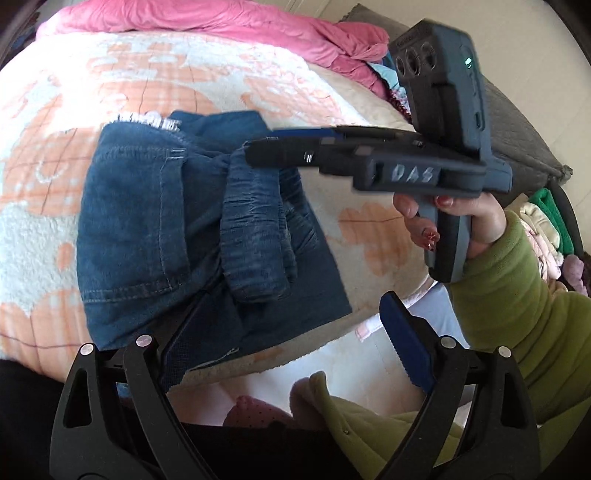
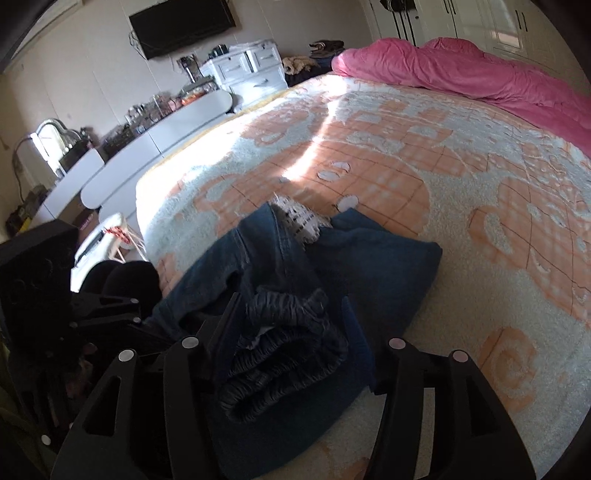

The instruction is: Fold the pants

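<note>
Dark blue denim pants (image 1: 155, 229) lie folded in a compact bundle on the orange-and-white bed blanket (image 1: 55, 155), with the elastic waistband (image 1: 258, 236) bunched on top. My left gripper (image 1: 291, 343) is open at the bundle's near edge, its left finger against the denim. My right gripper (image 1: 258, 151) reaches in from the right over the waistband; in the right wrist view the right gripper (image 2: 291, 332) stands open around the waistband (image 2: 284, 350) without clamping it. The pants (image 2: 369, 251) stretch ahead of it.
A pink duvet (image 2: 480, 74) lies along the far edge of the bed. A grey cover (image 1: 517, 133) and a pile of clothes (image 1: 546, 229) lie to the right. White dressers (image 2: 251, 70) and a wall TV (image 2: 181, 26) stand beyond the bed.
</note>
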{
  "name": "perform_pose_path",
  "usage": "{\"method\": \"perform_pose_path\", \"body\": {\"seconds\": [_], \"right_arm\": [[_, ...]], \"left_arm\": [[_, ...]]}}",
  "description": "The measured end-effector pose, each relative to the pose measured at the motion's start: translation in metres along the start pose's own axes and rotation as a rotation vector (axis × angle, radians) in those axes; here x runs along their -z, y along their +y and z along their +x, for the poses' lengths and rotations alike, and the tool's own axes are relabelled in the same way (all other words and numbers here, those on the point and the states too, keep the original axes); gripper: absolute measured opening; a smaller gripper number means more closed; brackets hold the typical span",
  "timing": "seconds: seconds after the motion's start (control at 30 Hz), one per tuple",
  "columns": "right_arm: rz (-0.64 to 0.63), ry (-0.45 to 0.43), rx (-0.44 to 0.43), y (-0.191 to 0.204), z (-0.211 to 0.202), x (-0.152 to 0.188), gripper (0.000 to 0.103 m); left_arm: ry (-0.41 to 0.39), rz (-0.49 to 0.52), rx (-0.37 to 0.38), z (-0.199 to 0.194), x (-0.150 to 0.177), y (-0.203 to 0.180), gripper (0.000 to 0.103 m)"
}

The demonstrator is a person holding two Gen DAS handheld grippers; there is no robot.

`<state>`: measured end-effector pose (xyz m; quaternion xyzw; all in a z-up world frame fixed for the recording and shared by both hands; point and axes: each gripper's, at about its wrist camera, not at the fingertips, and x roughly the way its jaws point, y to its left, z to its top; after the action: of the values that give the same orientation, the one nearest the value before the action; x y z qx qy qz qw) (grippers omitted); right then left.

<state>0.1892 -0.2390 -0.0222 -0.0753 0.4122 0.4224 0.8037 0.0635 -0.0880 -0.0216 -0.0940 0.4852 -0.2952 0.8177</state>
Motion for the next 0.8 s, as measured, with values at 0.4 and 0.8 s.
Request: {"method": "perform_pose_path", "body": {"seconds": [0.4, 0.8], "right_arm": [[0.072, -0.078, 0.040, -0.013, -0.025, 0.013, 0.064], [-0.027, -0.232, 0.112, 0.033, -0.089, 0.039, 0.082]], "left_arm": [[-0.110, -0.017, -0.100, -0.053, 0.008, 0.012, 0.091], [-0.155, -0.033, -0.237, -0.076, 0.004, 0.022, 0.093]]}}
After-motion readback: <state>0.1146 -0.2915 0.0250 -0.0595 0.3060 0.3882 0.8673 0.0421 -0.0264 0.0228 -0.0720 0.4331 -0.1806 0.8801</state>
